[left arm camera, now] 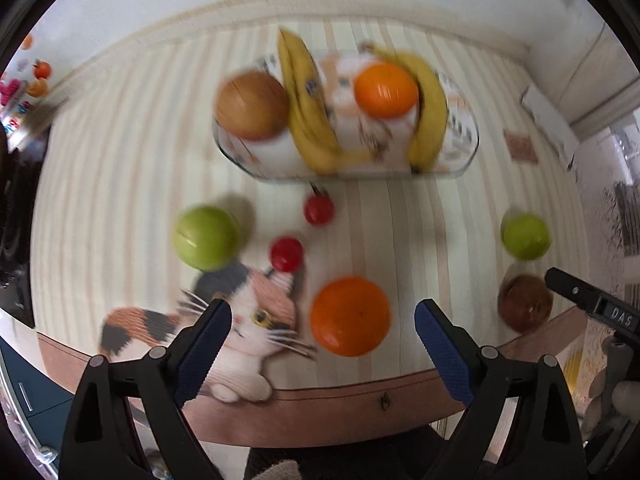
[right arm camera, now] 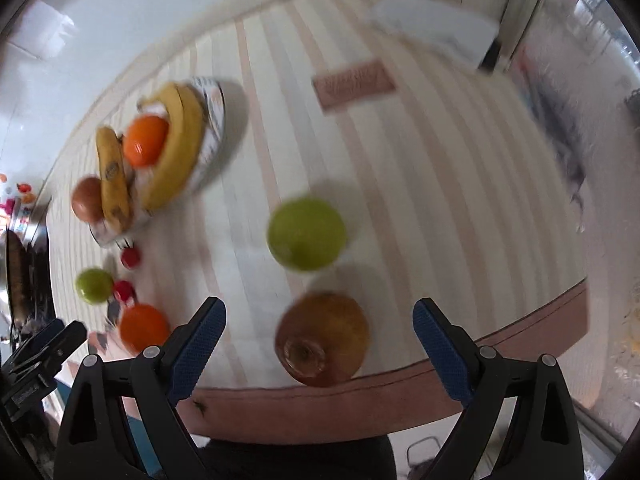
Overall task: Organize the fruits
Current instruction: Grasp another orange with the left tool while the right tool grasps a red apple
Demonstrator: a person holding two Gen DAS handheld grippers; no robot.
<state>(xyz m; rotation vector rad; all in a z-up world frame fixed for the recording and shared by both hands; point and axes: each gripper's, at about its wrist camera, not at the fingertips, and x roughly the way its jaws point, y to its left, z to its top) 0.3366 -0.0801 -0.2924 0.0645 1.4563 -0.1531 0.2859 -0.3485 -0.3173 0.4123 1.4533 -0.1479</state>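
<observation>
A glass tray (left arm camera: 466, 148) at the back holds a brown apple (left arm camera: 251, 105), two bananas (left arm camera: 306, 112) and an orange (left arm camera: 386, 90); it also shows in the right wrist view (right arm camera: 214, 120). Loose on the striped cloth lie an orange (left arm camera: 350, 316), two green apples (left arm camera: 206, 238) (left arm camera: 525, 237), two small red fruits (left arm camera: 319, 209) (left arm camera: 286, 254) and a brown apple (left arm camera: 525, 302). My left gripper (left arm camera: 323, 330) is open, the orange between its fingers. My right gripper (right arm camera: 319, 328) is open around the brown apple (right arm camera: 322, 338), with a green apple (right arm camera: 306, 233) just beyond.
A cat-shaped mat (left arm camera: 240, 320) lies at the table's front left edge. A brown coaster (right arm camera: 354, 82) and a white folded cloth (right arm camera: 436, 36) lie toward the back right. A wall runs behind the table. The right gripper's tip shows in the left wrist view (left arm camera: 580, 296).
</observation>
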